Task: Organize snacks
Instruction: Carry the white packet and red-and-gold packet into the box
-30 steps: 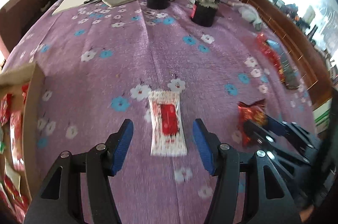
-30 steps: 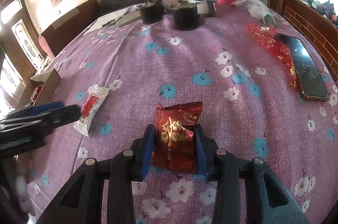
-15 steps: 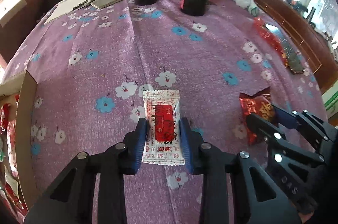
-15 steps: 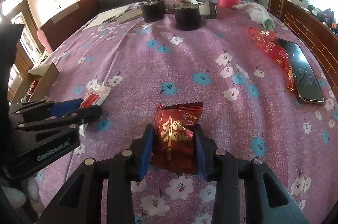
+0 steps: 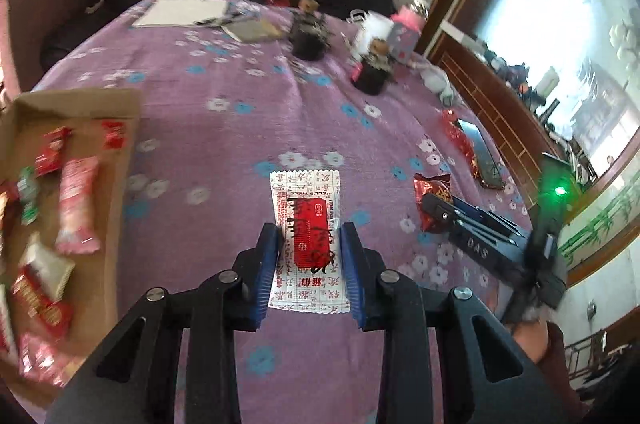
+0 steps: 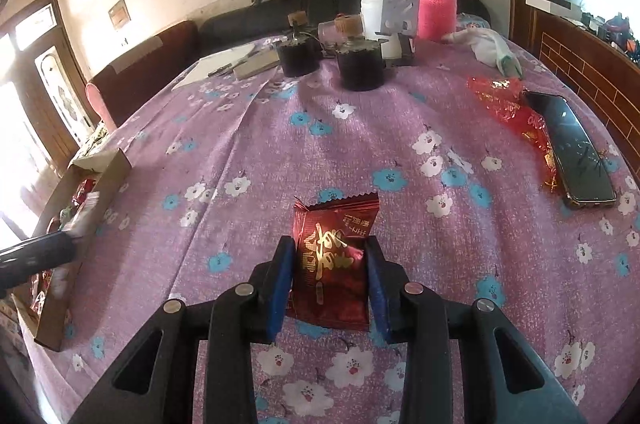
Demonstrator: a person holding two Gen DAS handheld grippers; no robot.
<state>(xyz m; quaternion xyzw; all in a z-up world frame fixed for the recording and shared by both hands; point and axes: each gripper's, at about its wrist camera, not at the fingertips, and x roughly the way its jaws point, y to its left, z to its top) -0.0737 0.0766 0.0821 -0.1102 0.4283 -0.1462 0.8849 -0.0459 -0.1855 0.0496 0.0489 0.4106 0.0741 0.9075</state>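
Snacks [image 5: 76, 204] already filled the cardboard box [image 5: 120, 184] at nine o'clock, while the left gripper [image 5: 308, 264] clamped a white-and-red packet [image 5: 306, 224] and the right gripper [image 6: 330, 276] pinched a dark red packet [image 6: 332, 248], both unboxed.

Bare tablecloth [image 5: 208, 152] lies open up to the cardboard box [image 5: 120, 184].

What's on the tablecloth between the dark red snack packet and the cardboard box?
Nothing: in the right wrist view only bare tablecloth lies between the dark red packet and the cardboard box.
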